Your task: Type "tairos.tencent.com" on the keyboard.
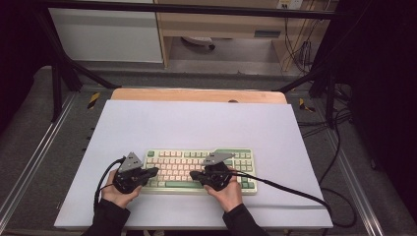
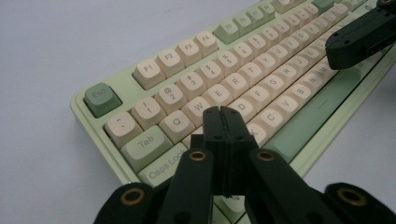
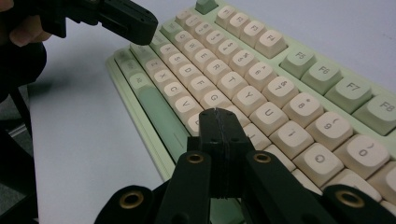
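A pale green keyboard (image 1: 199, 169) with cream and green keys lies near the front of the white mat. My left gripper (image 1: 151, 171) hovers over its left end, jaws pressed together with nothing between them; in the left gripper view its tip (image 2: 223, 112) sits above the keys (image 2: 219, 91) near the A and S row. My right gripper (image 1: 194, 174) hangs over the keyboard's lower middle, also shut and empty; its tip (image 3: 218, 113) is above the keys near B and N. The keyboard (image 3: 261, 84) runs diagonally there, and the two tips point toward each other.
The white mat (image 1: 196, 128) covers a wooden table whose edge (image 1: 196, 94) shows at the back. Black cables (image 1: 290, 189) trail from both grippers across the mat. Metal frame rails and more cables lie to both sides on the floor.
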Motion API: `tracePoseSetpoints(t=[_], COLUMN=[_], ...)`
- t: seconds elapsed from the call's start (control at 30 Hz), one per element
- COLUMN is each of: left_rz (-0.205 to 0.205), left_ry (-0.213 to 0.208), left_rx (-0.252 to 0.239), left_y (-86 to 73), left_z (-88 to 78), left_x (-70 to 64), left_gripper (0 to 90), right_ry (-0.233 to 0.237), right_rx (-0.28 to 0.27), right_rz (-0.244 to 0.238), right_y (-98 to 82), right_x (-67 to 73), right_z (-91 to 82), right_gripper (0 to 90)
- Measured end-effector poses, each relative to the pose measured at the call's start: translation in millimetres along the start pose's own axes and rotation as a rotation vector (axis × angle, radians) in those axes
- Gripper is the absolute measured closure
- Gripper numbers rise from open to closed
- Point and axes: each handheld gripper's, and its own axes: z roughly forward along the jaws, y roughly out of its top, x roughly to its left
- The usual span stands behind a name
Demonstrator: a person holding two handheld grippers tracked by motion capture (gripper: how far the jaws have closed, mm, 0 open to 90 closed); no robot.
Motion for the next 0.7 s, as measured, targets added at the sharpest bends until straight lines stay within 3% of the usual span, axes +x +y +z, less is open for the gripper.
tracePoseSetpoints(t=[0.47, 0.7], left_rz=[0.0, 0.0], left_ry=[0.002, 0.001], left_rx=[-0.003, -0.003], left_y=[0.2, 0.2], left_z=[-0.4, -0.6], left_x=[0.2, 0.1], left_gripper=[89.8, 89.8], right_ry=[-0.004, 0.0], right_rx=[0.036, 0.01], right_rz=[-0.019, -0.019], right_y=[-5.1, -1.0], right_x=[1.6, 1.9], right_z=[13.1, 6.0], right_gripper=[90.0, 90.0])
